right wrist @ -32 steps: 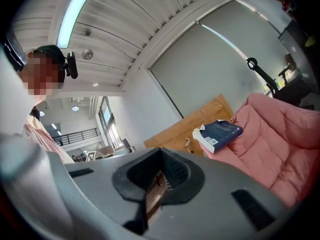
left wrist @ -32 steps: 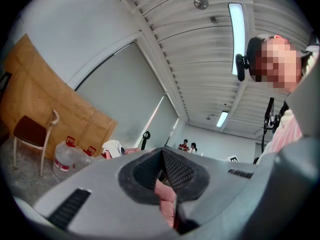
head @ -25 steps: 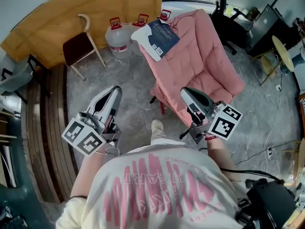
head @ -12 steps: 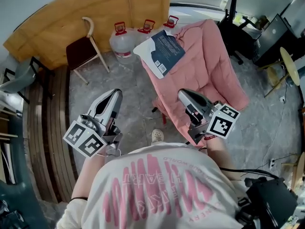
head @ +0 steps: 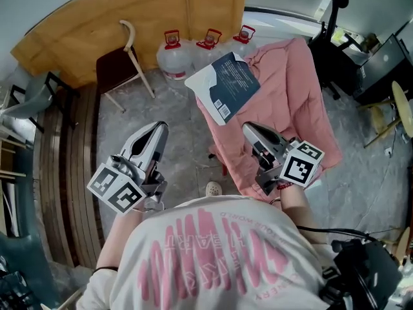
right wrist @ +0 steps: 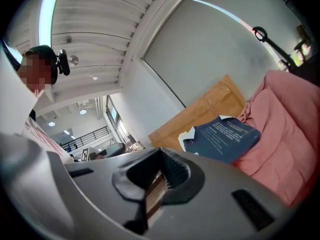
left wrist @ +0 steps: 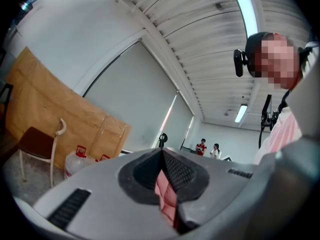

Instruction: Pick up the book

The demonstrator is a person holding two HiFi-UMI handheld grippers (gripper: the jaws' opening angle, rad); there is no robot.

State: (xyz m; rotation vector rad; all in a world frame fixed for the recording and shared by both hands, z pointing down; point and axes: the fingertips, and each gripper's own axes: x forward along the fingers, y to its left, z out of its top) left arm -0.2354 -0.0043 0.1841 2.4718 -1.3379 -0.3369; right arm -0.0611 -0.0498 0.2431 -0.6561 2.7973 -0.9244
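A dark blue book [head: 228, 84] with white text lies on the near-left corner of a chair draped in a pink quilt [head: 290, 108]; it also shows in the right gripper view as the book [right wrist: 225, 139]. My left gripper [head: 157, 132] is shut and empty, over the grey floor left of the chair. My right gripper [head: 250, 130] is shut and empty, just over the quilt's near edge, short of the book. Both point level, away from me.
Three water jugs with red caps [head: 174, 60] stand behind the chair by a wooden board [head: 129, 11]. A dark-seated chair [head: 119, 66] stands at the left. Black equipment [head: 361, 57] sits at the right. My shoe [head: 212, 188] shows on the floor.
Both grippers have moved forward with me towards the pink chair; the book and the chair now sit nearer and lower in the head view. The jaws stayed shut.
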